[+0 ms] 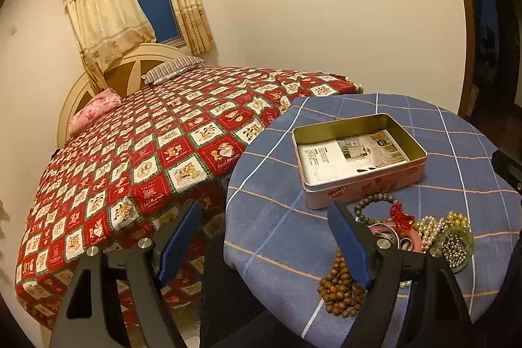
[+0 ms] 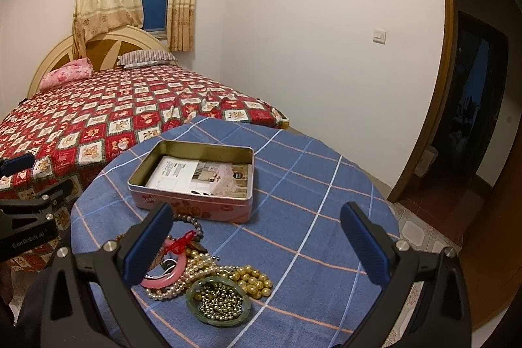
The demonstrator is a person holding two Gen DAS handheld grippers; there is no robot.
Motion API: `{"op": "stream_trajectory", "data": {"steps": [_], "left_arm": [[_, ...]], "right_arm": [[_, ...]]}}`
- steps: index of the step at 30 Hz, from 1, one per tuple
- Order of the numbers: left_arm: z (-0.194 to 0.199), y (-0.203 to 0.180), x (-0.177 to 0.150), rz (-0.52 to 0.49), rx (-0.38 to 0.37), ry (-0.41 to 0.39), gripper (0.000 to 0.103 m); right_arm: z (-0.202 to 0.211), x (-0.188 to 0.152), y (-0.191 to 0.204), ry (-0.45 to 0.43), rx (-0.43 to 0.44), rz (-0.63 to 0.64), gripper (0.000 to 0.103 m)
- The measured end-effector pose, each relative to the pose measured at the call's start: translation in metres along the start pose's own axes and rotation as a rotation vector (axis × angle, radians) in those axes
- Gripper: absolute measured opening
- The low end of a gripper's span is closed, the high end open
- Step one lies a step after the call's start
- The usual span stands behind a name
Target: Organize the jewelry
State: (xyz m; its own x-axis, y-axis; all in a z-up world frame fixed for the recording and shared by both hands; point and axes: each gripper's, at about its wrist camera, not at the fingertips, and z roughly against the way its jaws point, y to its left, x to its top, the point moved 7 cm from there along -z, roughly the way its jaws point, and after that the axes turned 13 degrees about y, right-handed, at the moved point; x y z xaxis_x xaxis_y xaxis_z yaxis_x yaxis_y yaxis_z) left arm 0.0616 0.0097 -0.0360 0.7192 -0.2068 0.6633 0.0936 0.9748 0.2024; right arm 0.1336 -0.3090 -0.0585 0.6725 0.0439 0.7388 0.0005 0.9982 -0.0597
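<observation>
A round table [image 2: 319, 211] draped in a blue checked cloth stands beside a bed [image 2: 98, 126] with a red patchwork cover. On the cloth sits an open pink tin [image 2: 195, 204], lid off, with only a printed card [image 2: 202, 175] lying flat inside.

All the jewelry lies outside the tin, heaped just in front of its near wall. Closest to the tin is a grey bead bracelet [image 1: 375, 204] with a red knotted tassel [image 2: 179, 245] beside it. Further from the tin come a pink bangle [image 2: 163, 278], a tangle of pearl strands [image 2: 192, 269], a gold bead string [image 2: 254, 279] and a green jade bangle [image 2: 218, 302] with small metallic beads piled inside its ring. A brown wooden bead string [image 1: 342, 286] lies apart from the heap, on the side toward the bed.

The left gripper [image 1: 264, 237] hangs over the table edge on the bed side of the tin, jaws spread wide, holding nothing. The right gripper [image 2: 257, 243] hangs above the heap in front of the tin, jaws likewise spread wide and empty, its left finger [image 2: 146, 247] over the pink bangle.
</observation>
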Motion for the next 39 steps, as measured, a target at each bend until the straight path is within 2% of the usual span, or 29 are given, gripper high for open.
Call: {"op": "stream_trajectory", "data": {"steps": [27, 39], "left_arm": [[-0.0043, 0.0014, -0.0028, 0.0, 0.002, 0.009, 0.08], [-0.0045, -0.0041, -0.0041, -0.014, -0.028, 0.013, 0.08]], "right_arm": [[-0.0035, -0.0018, -0.003, 0.007, 0.005, -0.006, 0.103], [-0.0042, -0.0019, -0.0036, 0.01, 0.007, -0.007, 0.103]]}}
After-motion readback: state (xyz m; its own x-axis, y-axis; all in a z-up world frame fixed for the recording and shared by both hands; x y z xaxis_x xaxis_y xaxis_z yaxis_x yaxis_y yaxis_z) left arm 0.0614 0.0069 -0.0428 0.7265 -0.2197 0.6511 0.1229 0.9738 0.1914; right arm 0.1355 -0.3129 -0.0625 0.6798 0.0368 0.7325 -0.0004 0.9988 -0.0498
